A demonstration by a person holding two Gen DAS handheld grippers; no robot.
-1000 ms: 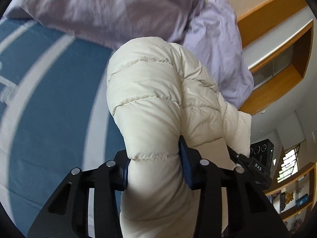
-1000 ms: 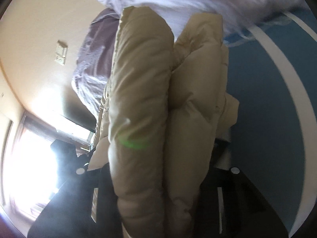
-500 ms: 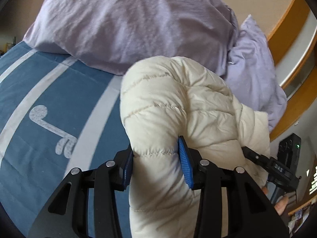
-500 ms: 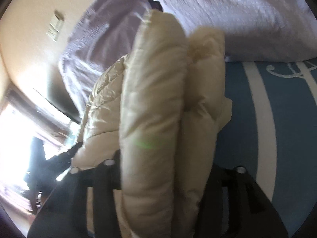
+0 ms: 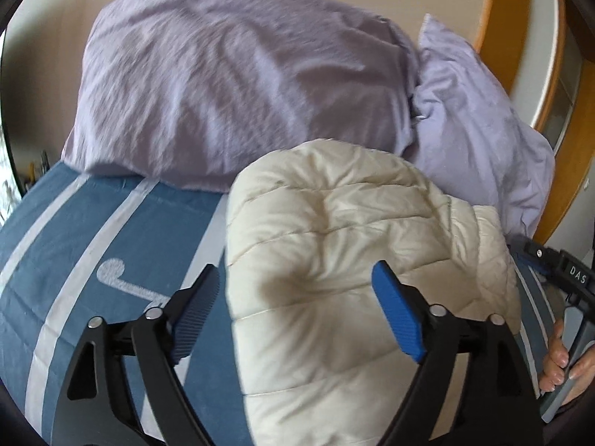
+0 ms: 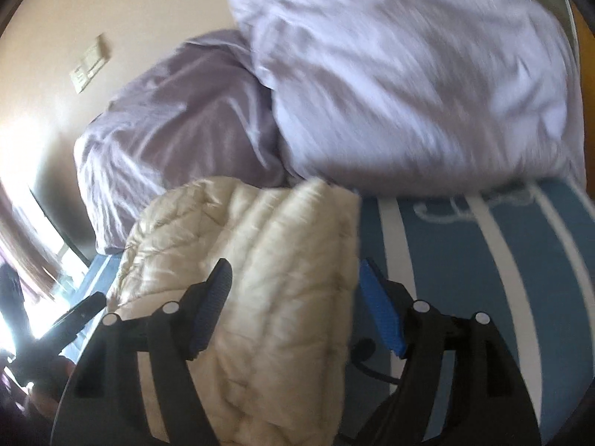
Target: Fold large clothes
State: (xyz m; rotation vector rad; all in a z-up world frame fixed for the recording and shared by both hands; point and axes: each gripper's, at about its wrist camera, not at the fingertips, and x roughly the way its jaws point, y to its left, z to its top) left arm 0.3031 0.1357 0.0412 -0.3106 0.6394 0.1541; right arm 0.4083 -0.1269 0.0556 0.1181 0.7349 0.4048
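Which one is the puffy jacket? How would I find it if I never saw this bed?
Look at the blue striped bedspread with two lilac pillows at its head. Right in front of the pillows lies the jacket, folded into a bundle. It is the only cream, quilted, puffy thing there; the pillows are smooth and purple.

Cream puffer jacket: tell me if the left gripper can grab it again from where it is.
Probably yes. The left gripper has just been opening and now brackets the cream puffer jacket lying on the blue striped bedspread, with nothing between them.
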